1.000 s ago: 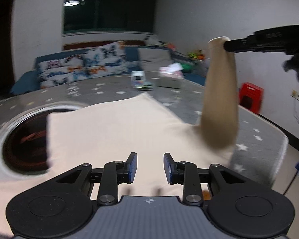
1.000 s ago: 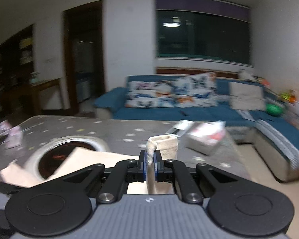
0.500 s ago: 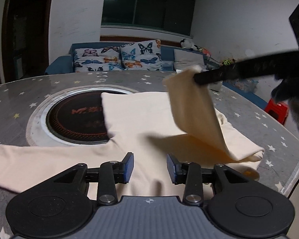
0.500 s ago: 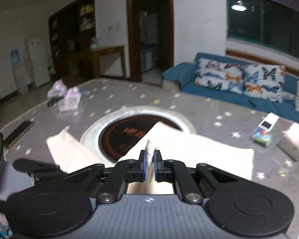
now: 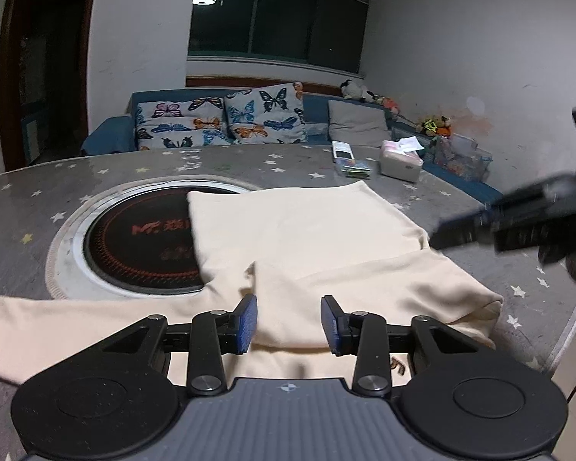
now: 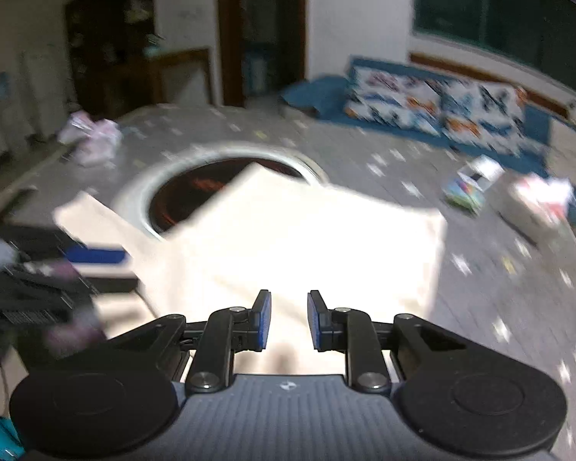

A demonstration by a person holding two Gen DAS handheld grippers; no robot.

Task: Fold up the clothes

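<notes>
**Cream garment laid on the starred table, both grippers empty**

The cream garment (image 5: 307, 230) was spread flat on the grey starred table (image 5: 96, 176), partly over the round inset burner (image 5: 134, 238), with one sleeve folded across its body. The left gripper (image 5: 289, 322) was held low over the near hem, jaws spread and empty. The right gripper (image 6: 288, 320), blurred, was also seen with jaws parted, nothing between them.
</notes>
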